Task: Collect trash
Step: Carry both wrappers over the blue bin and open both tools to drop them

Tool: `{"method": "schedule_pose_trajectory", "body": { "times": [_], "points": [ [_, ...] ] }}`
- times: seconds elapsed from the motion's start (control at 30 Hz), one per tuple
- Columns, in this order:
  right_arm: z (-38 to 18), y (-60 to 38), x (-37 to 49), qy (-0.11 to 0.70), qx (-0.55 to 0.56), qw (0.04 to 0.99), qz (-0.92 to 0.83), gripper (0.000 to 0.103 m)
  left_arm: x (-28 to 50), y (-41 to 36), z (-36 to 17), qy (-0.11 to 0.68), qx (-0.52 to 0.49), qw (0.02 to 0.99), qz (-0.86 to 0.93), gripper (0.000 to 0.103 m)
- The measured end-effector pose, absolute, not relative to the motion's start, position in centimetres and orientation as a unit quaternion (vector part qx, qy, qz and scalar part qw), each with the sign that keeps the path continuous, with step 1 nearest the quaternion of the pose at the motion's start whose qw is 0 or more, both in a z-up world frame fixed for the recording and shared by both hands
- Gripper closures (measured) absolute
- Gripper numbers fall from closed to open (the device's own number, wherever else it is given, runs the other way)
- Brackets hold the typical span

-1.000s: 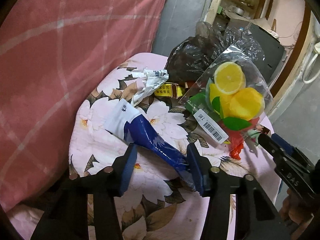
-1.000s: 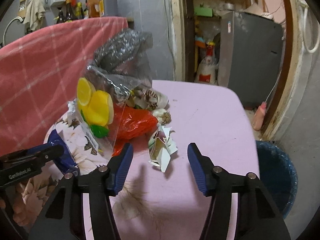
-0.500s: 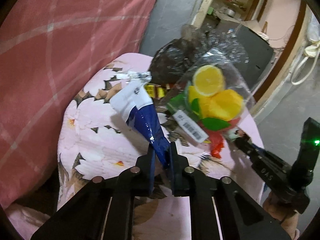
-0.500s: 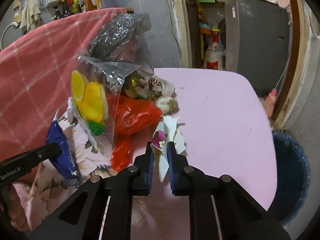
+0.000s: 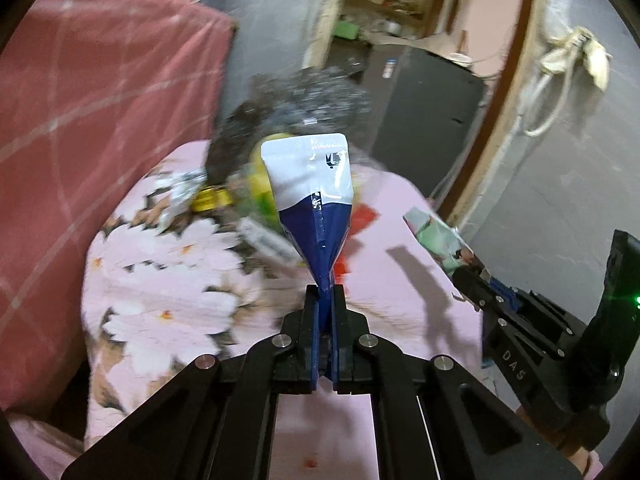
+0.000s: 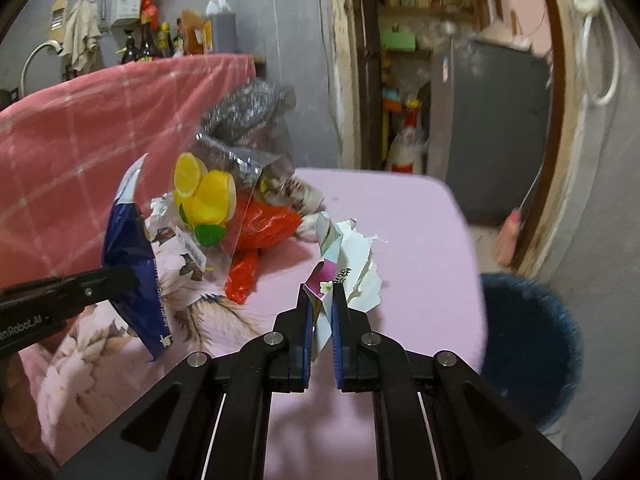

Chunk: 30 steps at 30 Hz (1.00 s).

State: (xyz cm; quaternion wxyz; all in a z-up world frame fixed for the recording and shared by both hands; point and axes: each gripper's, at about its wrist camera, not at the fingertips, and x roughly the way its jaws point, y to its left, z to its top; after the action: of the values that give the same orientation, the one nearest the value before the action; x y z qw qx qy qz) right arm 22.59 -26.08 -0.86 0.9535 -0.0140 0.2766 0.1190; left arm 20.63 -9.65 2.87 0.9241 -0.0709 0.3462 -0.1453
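While the left gripper (image 5: 325, 294) looks down along its own fingers, its jaws are clamped on the narrow dark end of a blue and white pouch (image 5: 316, 196), which stands upright from the pinch, clear of the cloth, its white top farthest from the camera. Under it lies a pink floral tablecloth (image 5: 160, 272). At the far side of the table sits a blurred heap of litter: a dark crinkled plastic bag (image 5: 280, 112), a yellow tin (image 5: 212, 199) at its left foot, and a clear lemon-printed bag (image 5: 260, 184) half hidden behind the pouch. What the bags hold cannot be made out here. At the right edge the right gripper (image 5: 466, 270) comes in, closed on a crumpled paper wrapper (image 5: 438, 232).

From the right wrist, the right gripper (image 6: 322, 300) has its jaws pressed on the crumpled paper wrapper (image 6: 344, 256), white with a printed flower, held off the pink table top. To the left, the left gripper (image 6: 134, 276) holds the blue and white pouch (image 6: 134, 256) edge-on. Between the two, farther off, rest the clear lemon-printed bag (image 6: 208, 200), a red plastic bag (image 6: 264, 232) against its right side, and the dark crinkled plastic bag (image 6: 248, 108) behind. On the floor to the right of the table stands a dark blue bin (image 6: 528, 344); its inside is in shadow and its contents cannot be told.
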Motion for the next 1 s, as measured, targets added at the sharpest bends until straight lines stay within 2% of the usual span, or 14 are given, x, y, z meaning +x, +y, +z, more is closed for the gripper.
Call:
{"method": "schedule_pose_trajectory", "body": {
  "times": [0.2,0.37,0.53,0.8,1.0],
  "points": [
    [0.6,-30.3,20.6,0.204,-0.003,0.977,0.066,0.097,21.1,-13.9,3.3,0.309,-0.072,0.925,-0.209,0.100],
    [0.8,-34.4,20.0,0.171,0.013,0.985,0.025,0.097,21.9,-18.9,3.8,0.280,-0.064,0.923,-0.256,0.100],
    [0.0,-38.6,19.7,0.158,0.015,0.987,-0.015,0.096,24.0,-24.3,3.0,0.289,-0.061,0.911,-0.289,0.100],
    [-3.2,-44.2,20.4,0.192,0.049,0.979,-0.048,0.096,27.8,-32.7,0.3,0.348,-0.029,0.884,-0.312,0.100],
    [-5.9,-46.8,20.8,0.231,0.082,0.968,-0.046,0.096,30.5,-35.8,-2.6,0.393,-0.009,0.869,-0.302,0.100]
  ]
}}
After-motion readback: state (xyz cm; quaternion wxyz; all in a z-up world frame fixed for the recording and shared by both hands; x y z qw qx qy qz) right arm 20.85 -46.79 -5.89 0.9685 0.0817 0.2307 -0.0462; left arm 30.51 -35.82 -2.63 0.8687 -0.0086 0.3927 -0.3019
